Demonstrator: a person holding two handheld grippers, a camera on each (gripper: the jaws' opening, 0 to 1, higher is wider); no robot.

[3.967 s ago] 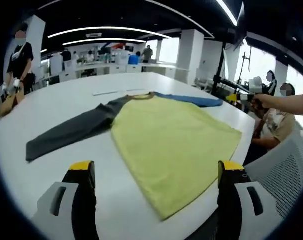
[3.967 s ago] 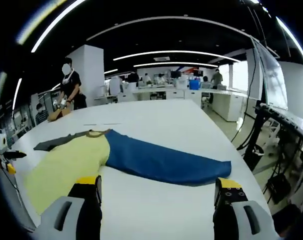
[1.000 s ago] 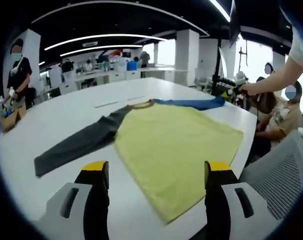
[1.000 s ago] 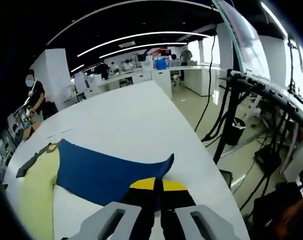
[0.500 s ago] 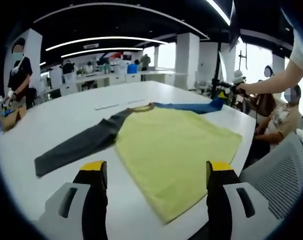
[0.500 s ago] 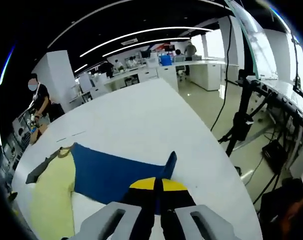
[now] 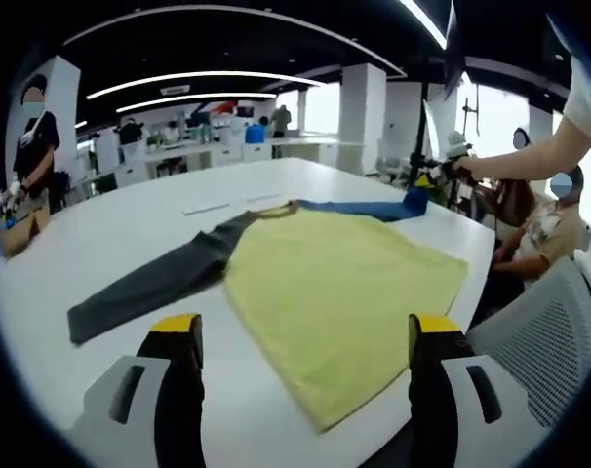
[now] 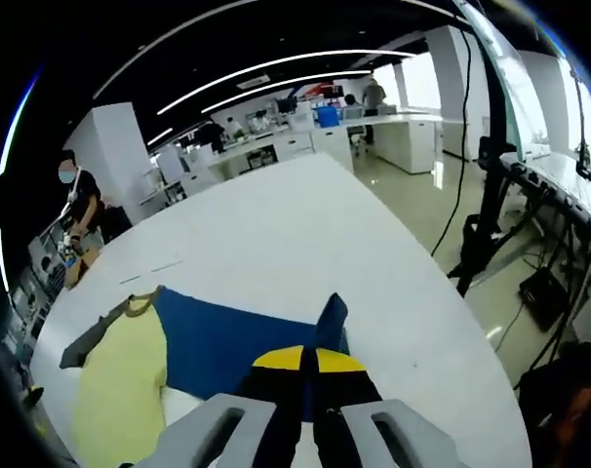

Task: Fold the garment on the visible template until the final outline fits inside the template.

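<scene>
A long-sleeved shirt lies flat on the white table (image 7: 110, 214). Its body is yellow (image 7: 339, 302), one sleeve is grey (image 7: 149, 283) and the other is blue (image 7: 364, 208). My left gripper (image 7: 305, 336) hovers open over the near table edge, in front of the yellow hem, holding nothing. My right gripper (image 8: 308, 359) is shut on the cuff of the blue sleeve (image 8: 227, 336), which stands up lifted off the table. The yellow body (image 8: 120, 390) and grey sleeve (image 8: 81, 343) lie to its left. From the left gripper view, the right gripper (image 7: 419, 188) appears far off at the raised cuff.
A standing person (image 7: 32, 136) is beside a cardboard box (image 7: 13, 210) at the table's far left. A seated person (image 7: 559, 224) and a mesh chair (image 7: 539, 331) are at the right edge. White strips (image 7: 208, 206) lie beyond the collar. A stand with cables (image 8: 481, 224) rises past the table edge.
The right gripper, open four seconds ago, has shut on the blue cuff, lifted it and carried it inward toward the shirt body. The left gripper stays open and hardly moves.
</scene>
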